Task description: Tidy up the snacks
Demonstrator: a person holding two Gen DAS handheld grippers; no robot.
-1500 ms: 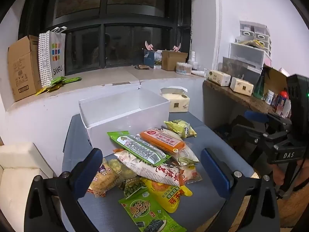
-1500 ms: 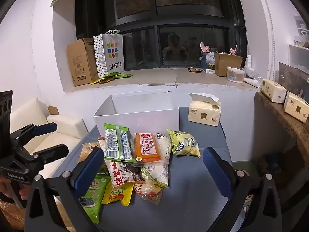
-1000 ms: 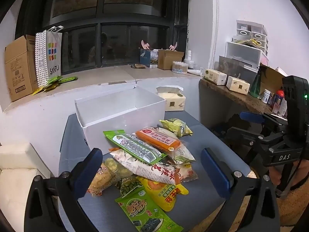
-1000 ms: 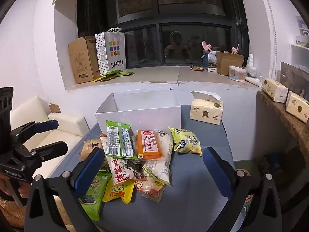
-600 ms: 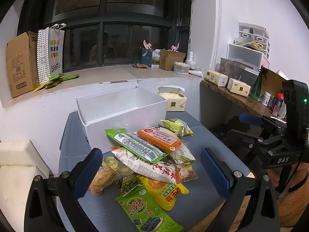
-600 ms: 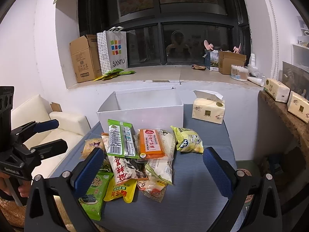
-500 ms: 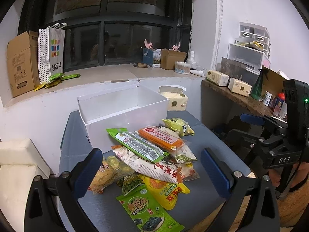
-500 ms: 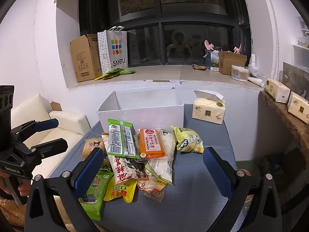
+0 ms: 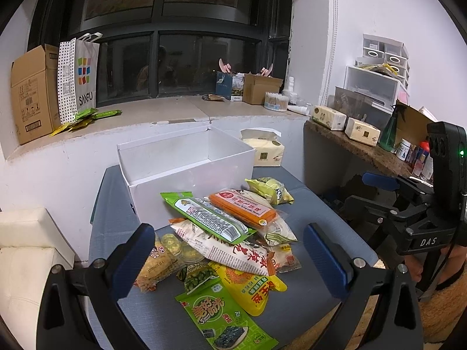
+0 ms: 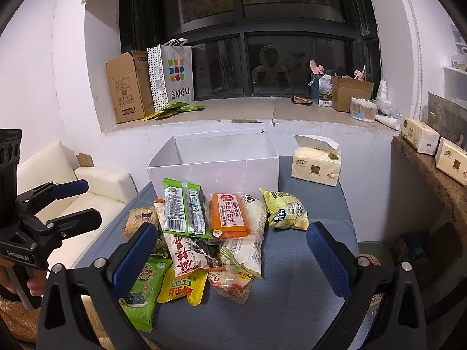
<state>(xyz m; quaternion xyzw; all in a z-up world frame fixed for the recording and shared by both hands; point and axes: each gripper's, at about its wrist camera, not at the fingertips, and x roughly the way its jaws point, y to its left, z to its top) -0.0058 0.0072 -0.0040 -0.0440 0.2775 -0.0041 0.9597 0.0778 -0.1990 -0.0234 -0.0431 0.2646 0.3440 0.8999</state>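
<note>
both claws, left claw [image 9: 227, 258] and right claw [image 10: 230, 255], spread wide, empty | heap of crinkly foil snack packets [image 10: 204, 233] mid-frame on grey tabletop [image 10: 306, 291], before open white cardboard box [image 10: 213, 172] | risk: overlapped packets, pinching one drags neighbours off edge

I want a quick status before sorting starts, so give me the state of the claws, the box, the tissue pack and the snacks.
Left claw: open, holding nothing.
Right claw: open, holding nothing.
White box: open-topped, no snacks visible inside.
Tissue pack: opened, a sheet sticking up.
Snack packets: sealed, piled on the table in front of the box.
</note>
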